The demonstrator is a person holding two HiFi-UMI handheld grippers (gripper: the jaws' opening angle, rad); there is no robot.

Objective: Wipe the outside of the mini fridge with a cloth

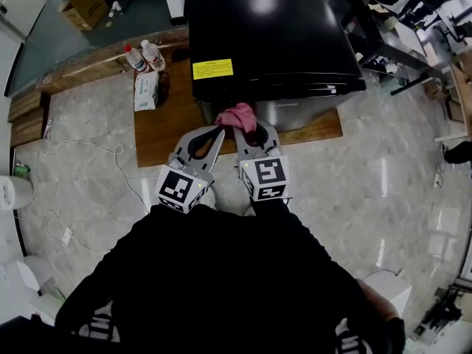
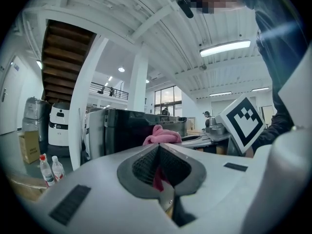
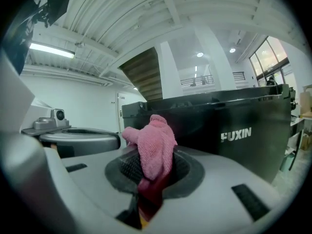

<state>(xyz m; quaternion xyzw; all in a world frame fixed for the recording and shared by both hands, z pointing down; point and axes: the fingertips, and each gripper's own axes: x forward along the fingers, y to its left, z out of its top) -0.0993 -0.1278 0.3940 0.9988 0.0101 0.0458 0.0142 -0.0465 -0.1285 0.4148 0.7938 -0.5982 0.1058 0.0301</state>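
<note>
Right claw [image 3: 148, 152] pinches cloth [image 3: 157, 133], left claw [image 2: 158, 144] pressed together; only right gripper view shows FUXIN on fridge [image 3: 204, 123].

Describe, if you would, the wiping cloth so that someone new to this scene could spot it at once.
Start at the large black mini fridge standing on the brown wooden platform. At the fridge's near edge, the right gripper is shut on a crumpled pink terry cloth. It is the only pink, soft thing among black, grey and wood.
</note>
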